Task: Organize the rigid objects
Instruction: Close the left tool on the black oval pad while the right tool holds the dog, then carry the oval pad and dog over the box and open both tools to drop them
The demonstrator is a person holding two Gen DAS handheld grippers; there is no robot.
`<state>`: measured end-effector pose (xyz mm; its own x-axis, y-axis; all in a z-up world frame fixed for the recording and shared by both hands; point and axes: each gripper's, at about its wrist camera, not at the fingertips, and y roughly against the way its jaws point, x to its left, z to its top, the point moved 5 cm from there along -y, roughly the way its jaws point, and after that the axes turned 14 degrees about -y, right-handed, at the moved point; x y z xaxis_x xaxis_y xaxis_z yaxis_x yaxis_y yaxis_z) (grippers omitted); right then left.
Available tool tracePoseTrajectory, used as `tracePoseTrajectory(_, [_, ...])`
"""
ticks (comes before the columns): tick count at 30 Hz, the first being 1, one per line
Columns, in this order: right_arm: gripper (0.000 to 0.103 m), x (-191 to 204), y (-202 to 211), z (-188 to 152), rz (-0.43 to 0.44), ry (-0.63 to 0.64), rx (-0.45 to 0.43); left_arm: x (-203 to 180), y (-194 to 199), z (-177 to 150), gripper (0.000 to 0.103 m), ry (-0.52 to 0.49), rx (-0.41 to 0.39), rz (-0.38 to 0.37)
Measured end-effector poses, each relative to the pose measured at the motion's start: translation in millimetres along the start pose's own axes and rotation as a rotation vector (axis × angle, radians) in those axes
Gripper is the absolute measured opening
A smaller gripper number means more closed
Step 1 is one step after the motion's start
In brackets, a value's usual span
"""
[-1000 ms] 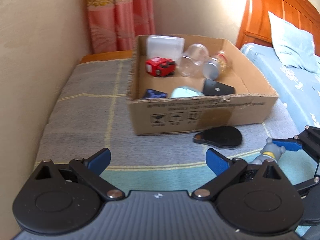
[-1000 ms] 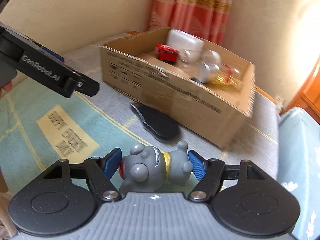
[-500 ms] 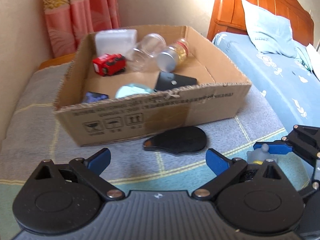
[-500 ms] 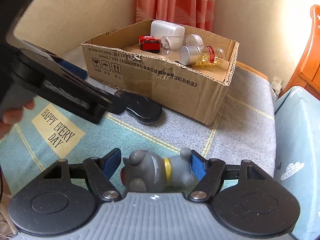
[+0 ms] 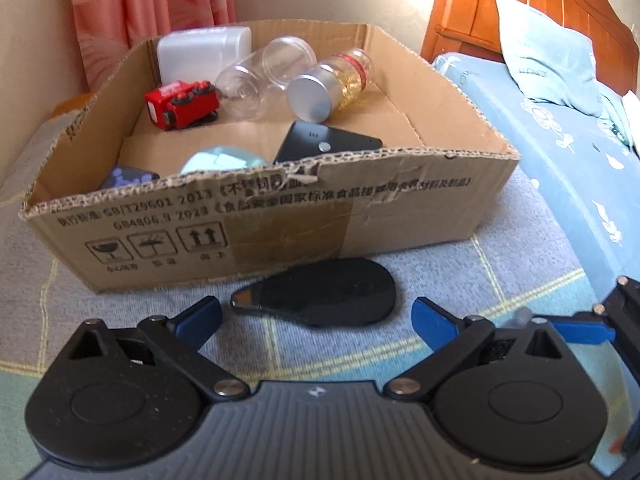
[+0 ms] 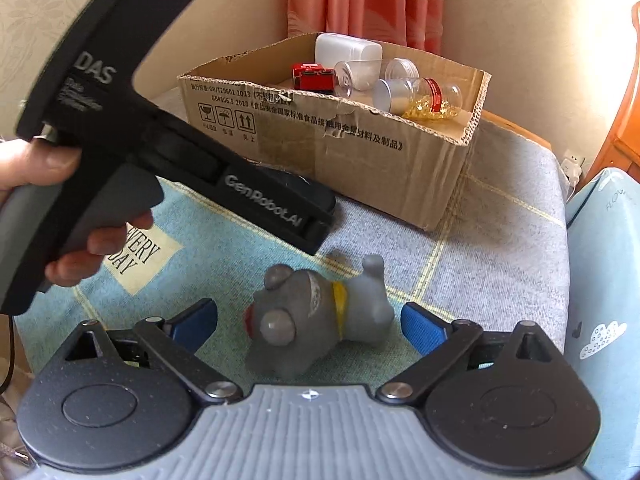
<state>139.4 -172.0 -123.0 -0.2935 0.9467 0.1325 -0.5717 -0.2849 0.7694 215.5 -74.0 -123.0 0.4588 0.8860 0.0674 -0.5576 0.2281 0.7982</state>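
Both tongs apart: right tongs (image 6: 309, 322) straddling grey toy (image 6: 316, 316), untouching; left tongs (image 5: 316, 316) facing black paddle (image 5: 320, 292). Centre on torso, clamp, lift over box (image 5: 400, 216) rim.

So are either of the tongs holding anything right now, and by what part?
Nothing held. The right tongs are open around the grey toy dog, pads clear of it; the left tongs are open too.

A blanket (image 5: 460, 264) is being used as the support. A cardboard box (image 5: 280, 220), a flat black object (image 5: 320, 294) just beside its front wall, and a grey toy figure (image 6: 320, 312) are being carried on it.
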Motion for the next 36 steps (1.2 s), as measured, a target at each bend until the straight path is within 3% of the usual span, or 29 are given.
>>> tracePoseTrajectory(11, [0.103, -10, -5, -8, 0.014, -0.012, 0.01, -7, -4, 3, 0.095, -0.017, -0.024, 0.063])
tracePoseTrajectory(13, [0.103, -10, -5, -10, 0.014, -0.007, 0.0, -7, -3, 3, 0.089, -0.019, -0.031, 0.07])
tracePoseTrajectory(23, [0.103, -6, -7, -17, 0.003, 0.03, -0.028, 3, 11, -13, 0.089, -0.067, -0.008, 0.058])
tracePoseTrajectory(29, [0.103, -6, -7, -18, 0.008, 0.033, -0.038, 18, 22, -31, 0.091, -0.029, 0.016, 0.067])
tracePoseTrajectory(36, [0.103, -5, -7, -17, 0.011, 0.04, -0.03, 16, 19, -30, 0.095, -0.01, 0.013, 0.074])
